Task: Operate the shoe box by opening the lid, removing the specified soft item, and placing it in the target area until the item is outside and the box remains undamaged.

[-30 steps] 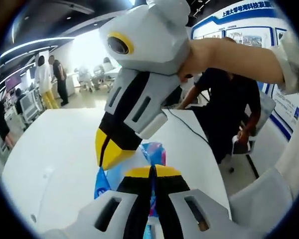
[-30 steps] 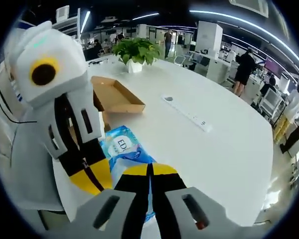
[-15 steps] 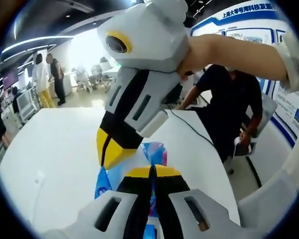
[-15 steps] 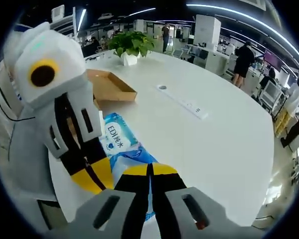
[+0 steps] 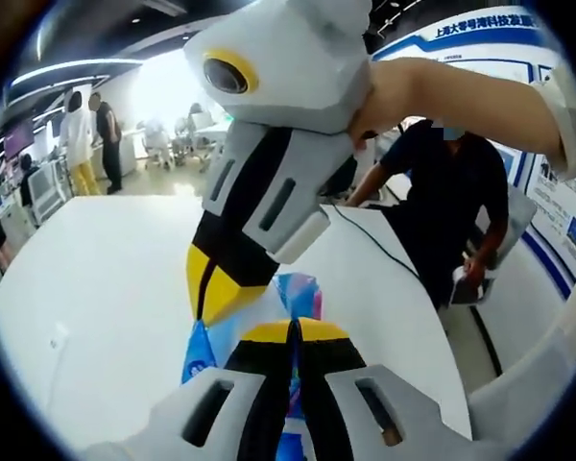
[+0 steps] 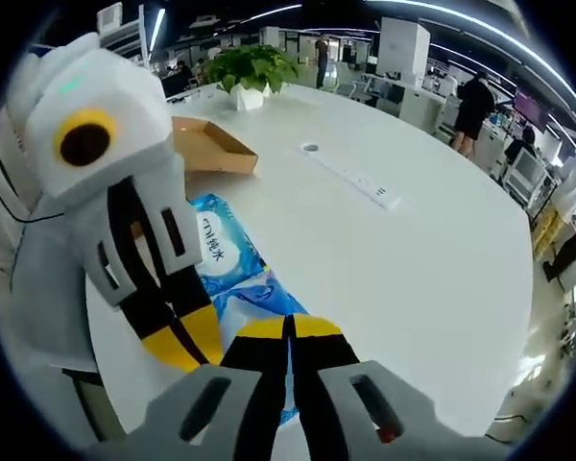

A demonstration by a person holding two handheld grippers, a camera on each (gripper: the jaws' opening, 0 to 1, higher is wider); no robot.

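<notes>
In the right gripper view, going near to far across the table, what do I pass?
Right gripper → blue soft pack → brown cardboard box lid → potted plant.

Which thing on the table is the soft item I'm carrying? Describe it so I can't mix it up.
On the big white table, look in front of the brown cardboard tray and potted plant. The soft pack hangs between the two tools, both shut on it. It alone is glossy blue plastic with a white label.
</notes>
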